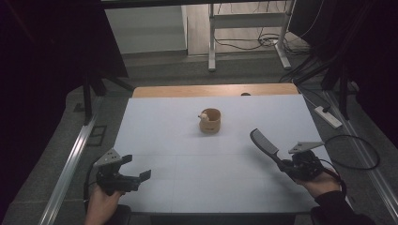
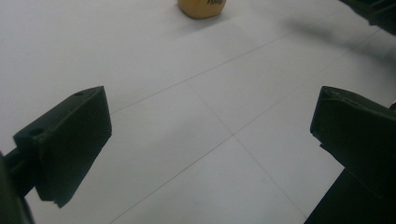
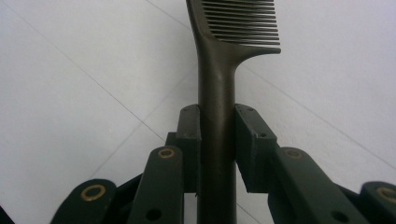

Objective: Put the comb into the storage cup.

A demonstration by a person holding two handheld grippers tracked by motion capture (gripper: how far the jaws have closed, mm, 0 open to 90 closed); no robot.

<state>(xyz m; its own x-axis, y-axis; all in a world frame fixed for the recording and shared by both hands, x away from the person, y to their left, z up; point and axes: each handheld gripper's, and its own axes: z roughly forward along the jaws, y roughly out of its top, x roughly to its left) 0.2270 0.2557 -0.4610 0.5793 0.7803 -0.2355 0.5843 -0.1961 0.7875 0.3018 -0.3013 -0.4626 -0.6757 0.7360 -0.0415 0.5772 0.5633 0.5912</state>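
Observation:
A black comb [image 1: 264, 143] juts up and to the left from my right gripper [image 1: 284, 165] near the table's right front; in the right gripper view the jaws clamp the comb's handle [image 3: 217, 126] with the teeth pointing right. A small tan wooden cup [image 1: 210, 120] with something pale at its rim stands near the middle of the white table [image 1: 187, 140]. My left gripper [image 1: 136, 167] rests at the front left, open, with nothing between its fingers [image 2: 70, 144]. The cup's base [image 2: 201, 7] shows at the top of the left gripper view.
A bare wooden strip [image 1: 211, 90] runs along the table's far edge. Beyond it are metal desk legs [image 1: 212, 42] and cables on the floor. A power strip [image 1: 328, 116] lies on the floor at the right, and a metal rail [image 1: 70, 164] runs along the left.

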